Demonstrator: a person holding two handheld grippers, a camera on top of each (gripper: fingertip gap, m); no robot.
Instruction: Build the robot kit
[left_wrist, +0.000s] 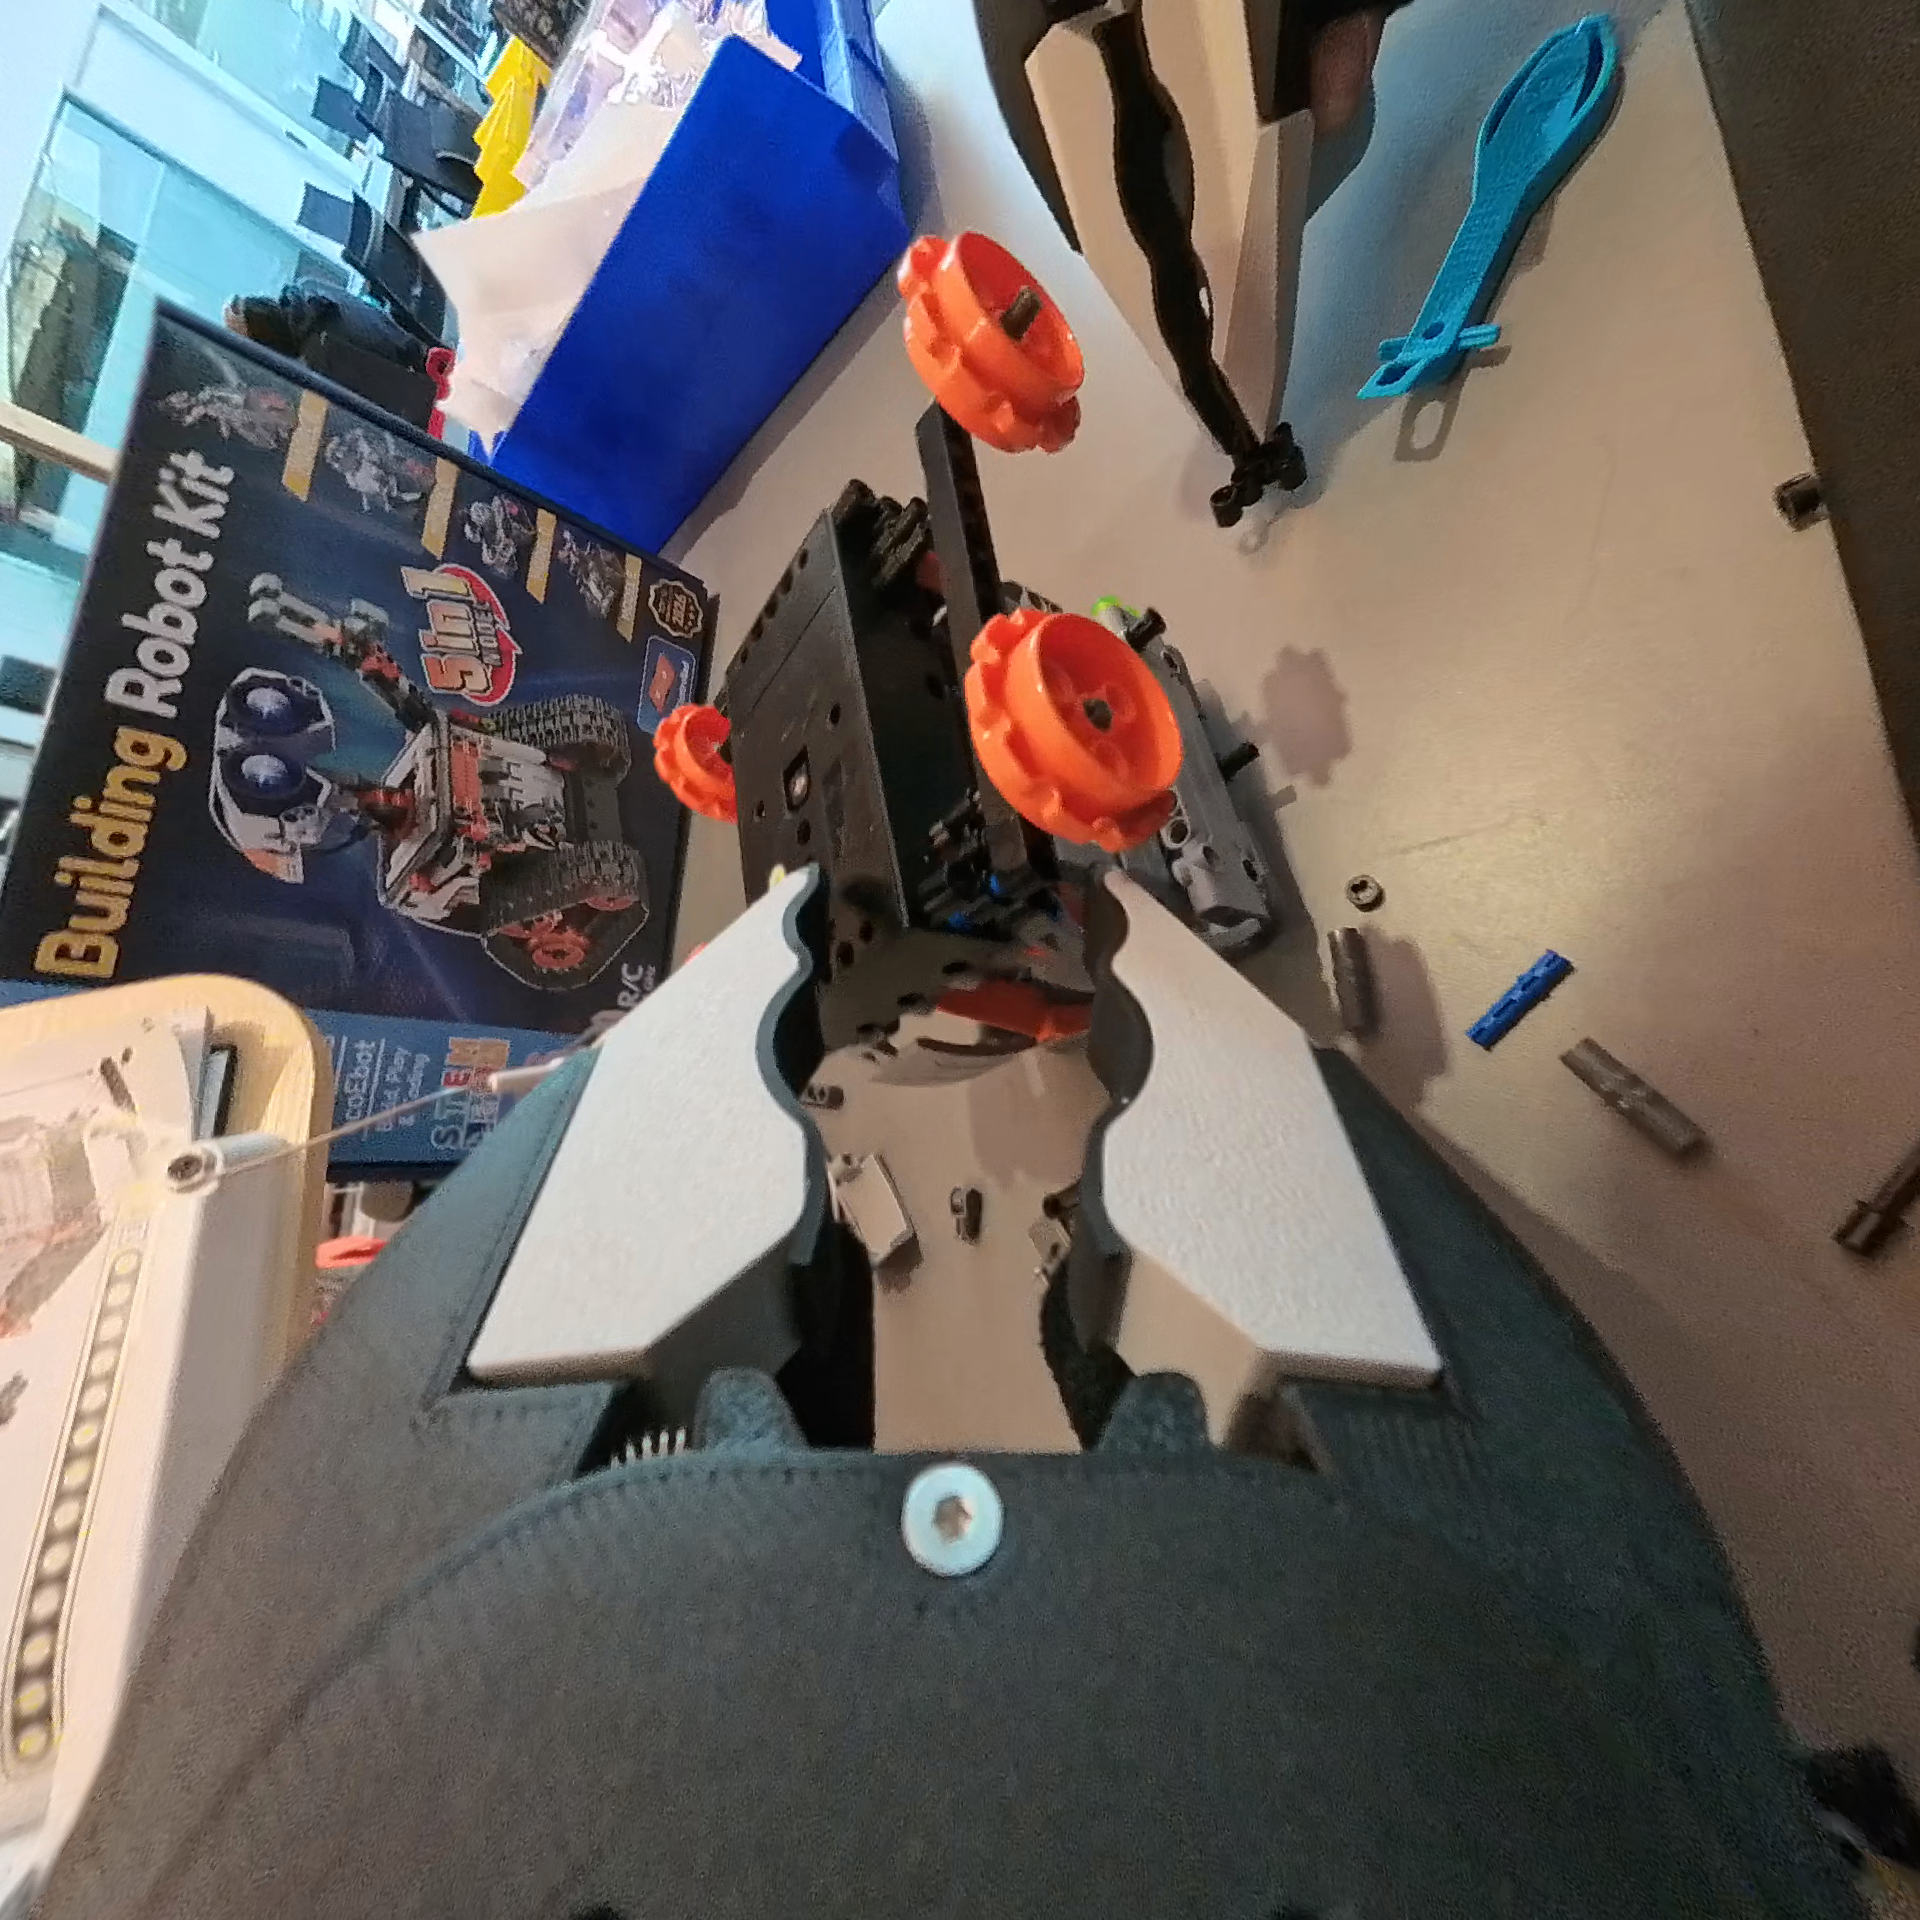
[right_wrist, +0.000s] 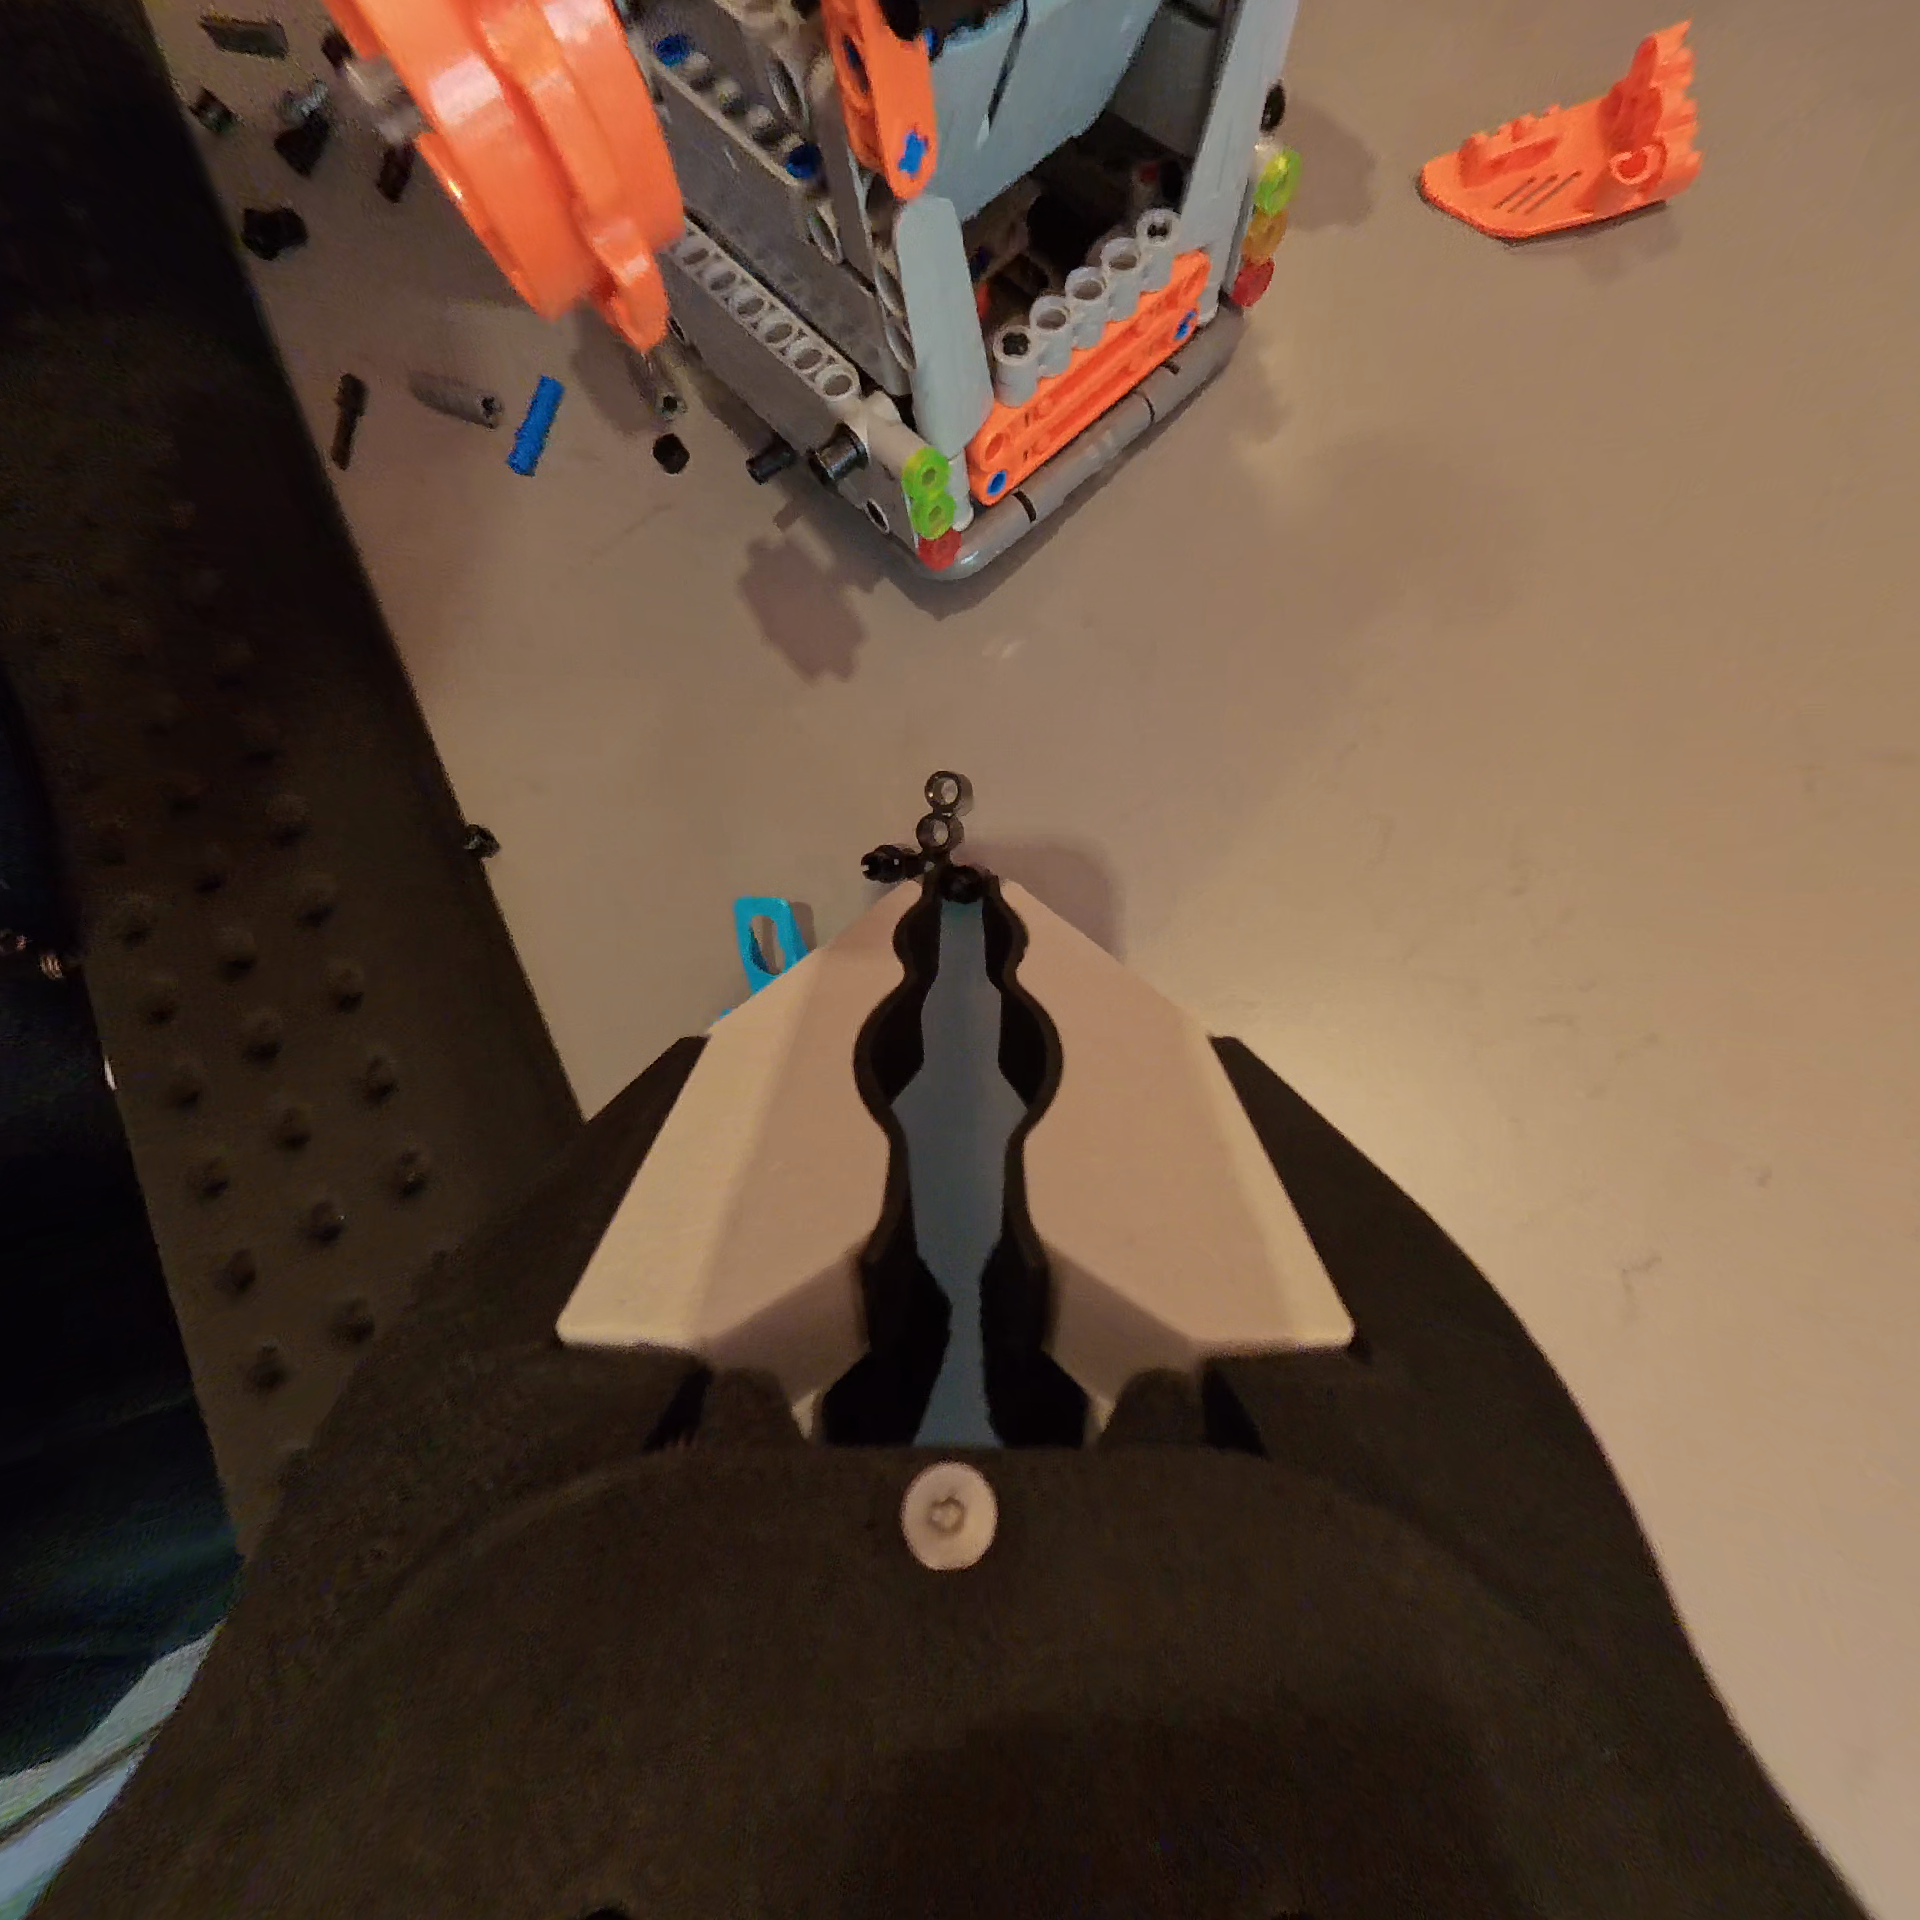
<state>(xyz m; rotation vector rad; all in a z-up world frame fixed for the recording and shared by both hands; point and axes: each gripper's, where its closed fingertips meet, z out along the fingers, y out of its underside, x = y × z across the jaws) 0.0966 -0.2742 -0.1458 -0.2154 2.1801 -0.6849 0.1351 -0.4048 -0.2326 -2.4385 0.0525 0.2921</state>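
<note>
The left gripper (left_wrist: 961, 904) is clamped on the black-and-grey brick robot chassis (left_wrist: 883, 727) with its orange wheels (left_wrist: 1070, 727), holding it tilted over the grey table (left_wrist: 1558, 727). The right gripper (right_wrist: 951, 894) pinches a small black connector piece (right_wrist: 940, 831) just above the table, near side of the chassis, with loose pins (right_wrist: 535, 424) scattered off to its left.

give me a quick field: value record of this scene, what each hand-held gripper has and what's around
left hand-held gripper: shut on the black brick-built vehicle, held off the table
vehicle wheels: orange wheels, three in view
right hand-held gripper: shut on a small black connector piece at its fingertips
surface: grey table
loose parts: blue pin, grey and black pins beside it
other items: blue tool, orange panel piece, blue bin, kit box
</note>
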